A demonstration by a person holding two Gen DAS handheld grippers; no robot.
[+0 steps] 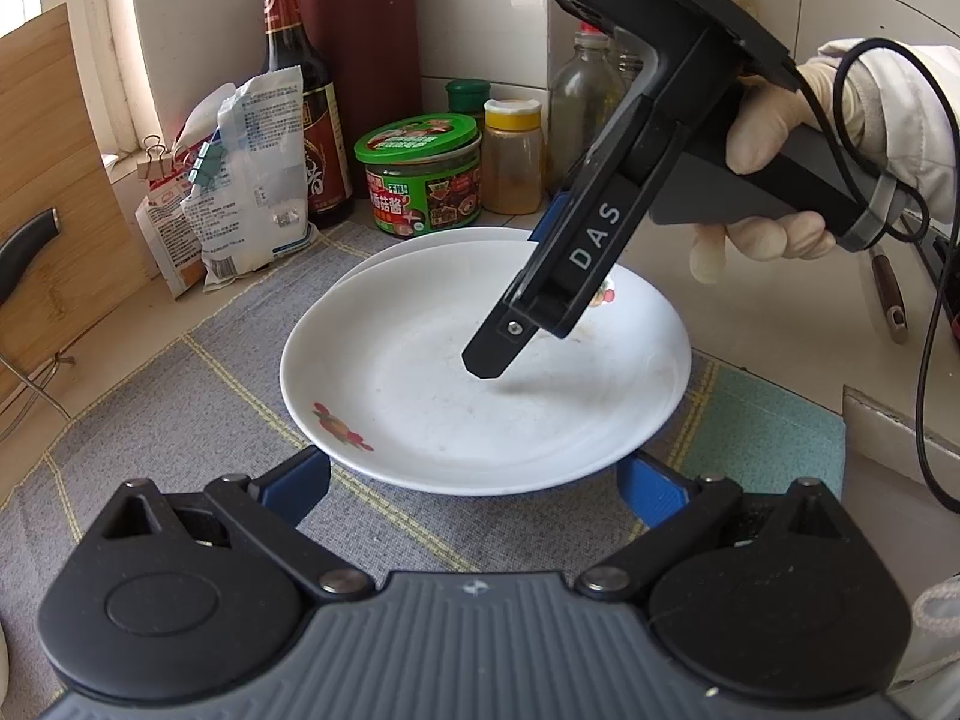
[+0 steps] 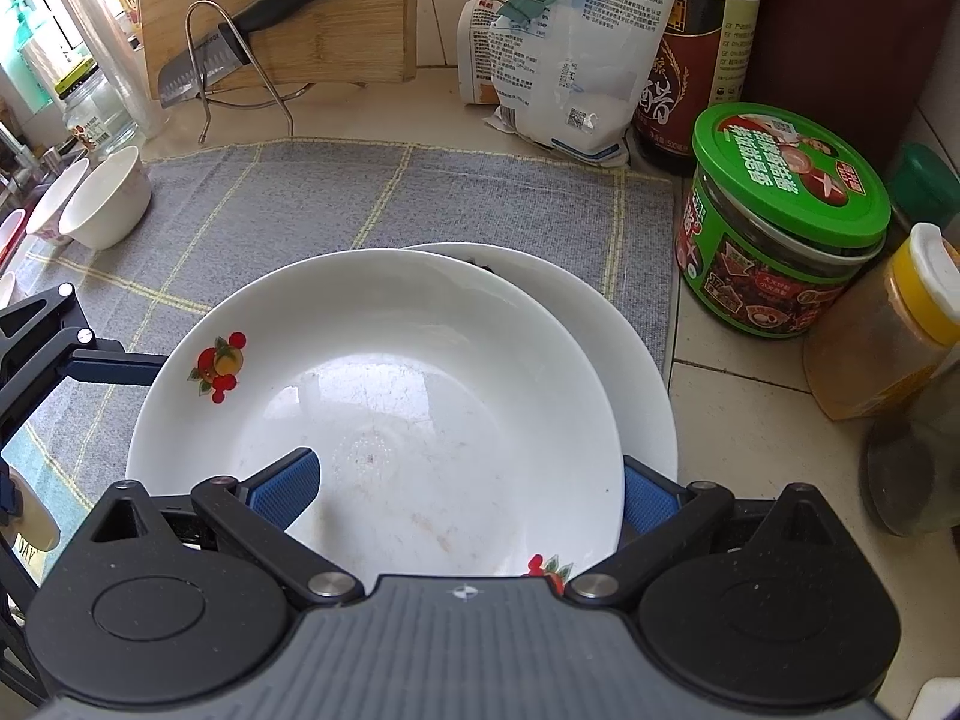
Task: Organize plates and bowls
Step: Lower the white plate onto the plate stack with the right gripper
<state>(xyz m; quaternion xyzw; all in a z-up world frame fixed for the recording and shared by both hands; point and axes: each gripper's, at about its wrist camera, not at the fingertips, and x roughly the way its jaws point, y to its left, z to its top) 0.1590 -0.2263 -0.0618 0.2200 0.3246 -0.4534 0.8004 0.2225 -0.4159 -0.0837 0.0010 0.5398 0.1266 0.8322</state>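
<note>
1. Fruit-print plate (image 2: 384, 396): on a second white plate (image 2: 630, 348), upon the grey mat (image 2: 300, 198).
2. Right tool (image 2: 468, 489): jaws wide apart, straddling the fruit-print plate's rim, gripping nothing.
3. Left tool (image 1: 474, 489): open, empty, at the plate's near edge.
4. White bowls (image 2: 105, 198): on the mat, well left of the plate.

My left gripper (image 1: 474, 486) has a ribbed grey housing, black linkage arms with silver rivets and blue finger pads (image 1: 651, 495). My right gripper (image 1: 516, 306) is black, stamped "DAS" in white, with one small screw near its tip. A white glove (image 1: 780, 138) and a white sleeve (image 1: 906, 120) cover my right hand; a black cable (image 1: 927, 312) loops off the grey handle.
</note>
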